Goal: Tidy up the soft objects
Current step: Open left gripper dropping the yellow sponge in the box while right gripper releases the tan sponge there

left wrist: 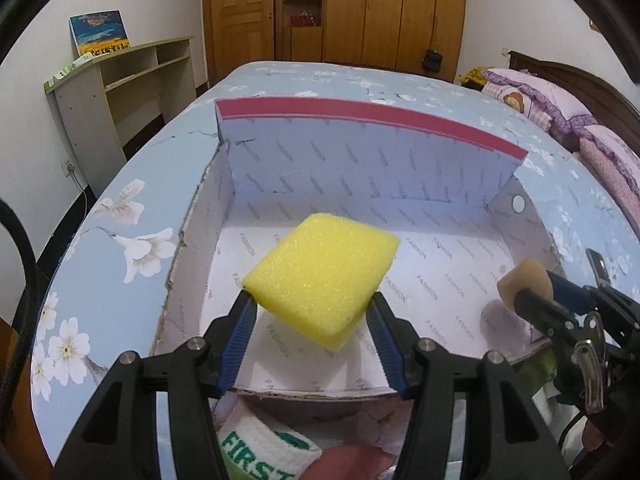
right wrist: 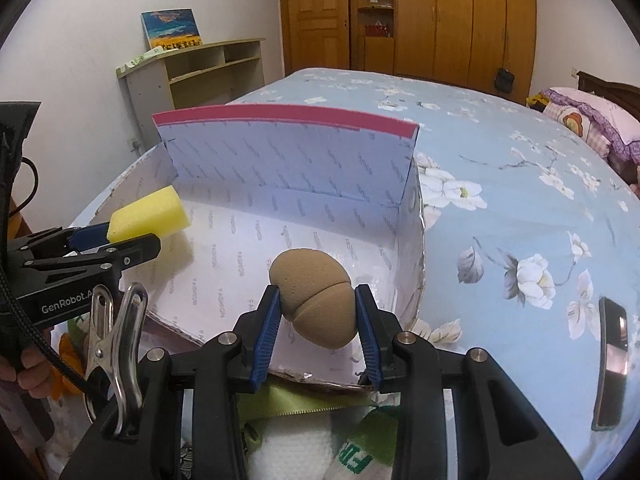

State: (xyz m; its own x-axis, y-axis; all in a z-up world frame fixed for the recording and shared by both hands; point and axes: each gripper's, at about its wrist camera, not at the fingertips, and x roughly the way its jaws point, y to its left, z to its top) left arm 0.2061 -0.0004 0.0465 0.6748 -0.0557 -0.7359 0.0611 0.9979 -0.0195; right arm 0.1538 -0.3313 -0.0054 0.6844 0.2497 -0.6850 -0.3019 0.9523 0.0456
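My left gripper (left wrist: pixel 311 298) is shut on a yellow foam sponge (left wrist: pixel 324 280), pinched at its near end between the blue pads. It hangs above the left half of an open cardboard box (left wrist: pixel 360 160) with a white printed lining and a raised red-edged flap. My right gripper (right wrist: pixel 317 292) is shut on a tan egg-shaped makeup sponge (right wrist: pixel 316 296), over the box's near right part. In the right wrist view the yellow sponge (right wrist: pixel 150 216) and left gripper (right wrist: pixel 120 236) appear at the left. The tan sponge (left wrist: pixel 524 284) shows at the right of the left wrist view.
The box (right wrist: pixel 288 160) sits on a bed with a blue flowered sheet (right wrist: pixel 500 208). A white and green knitted cloth (left wrist: pixel 264 448) lies in front of the box. A dark phone-like slab (right wrist: pixel 610 360) lies on the bed at right. Pillows (left wrist: pixel 560 108) are far right, a shelf unit (left wrist: pixel 120 80) far left.
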